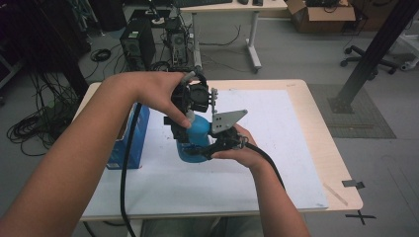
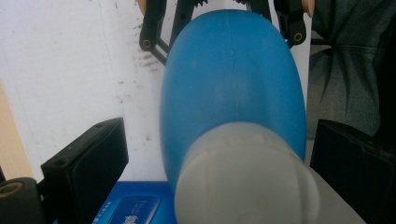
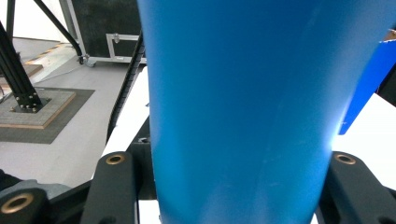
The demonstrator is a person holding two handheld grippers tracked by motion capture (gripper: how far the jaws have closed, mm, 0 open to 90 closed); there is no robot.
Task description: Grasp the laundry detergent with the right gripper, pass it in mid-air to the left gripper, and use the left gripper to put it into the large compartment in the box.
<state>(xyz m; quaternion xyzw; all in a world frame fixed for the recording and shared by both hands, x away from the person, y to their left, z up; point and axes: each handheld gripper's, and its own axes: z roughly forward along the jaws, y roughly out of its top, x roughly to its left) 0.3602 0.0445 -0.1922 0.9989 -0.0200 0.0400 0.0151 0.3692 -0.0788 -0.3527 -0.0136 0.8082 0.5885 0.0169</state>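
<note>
Pale wooden table [image 1: 316,123], white sheet over most of top. Blue rectangular box [image 1: 132,138] stands at left edge of sheet. Smooth blue plastic bottle [image 1: 193,140] with rounded matte white cap [image 2: 243,177] held above table centre, between both hands. Right gripper [image 3: 238,186]: black jaws clamped on bottle's lower body, one each side, pressing. Left gripper [image 2: 219,186]: black jaws stand wide either side of cap, clear gaps, no contact.
</note>
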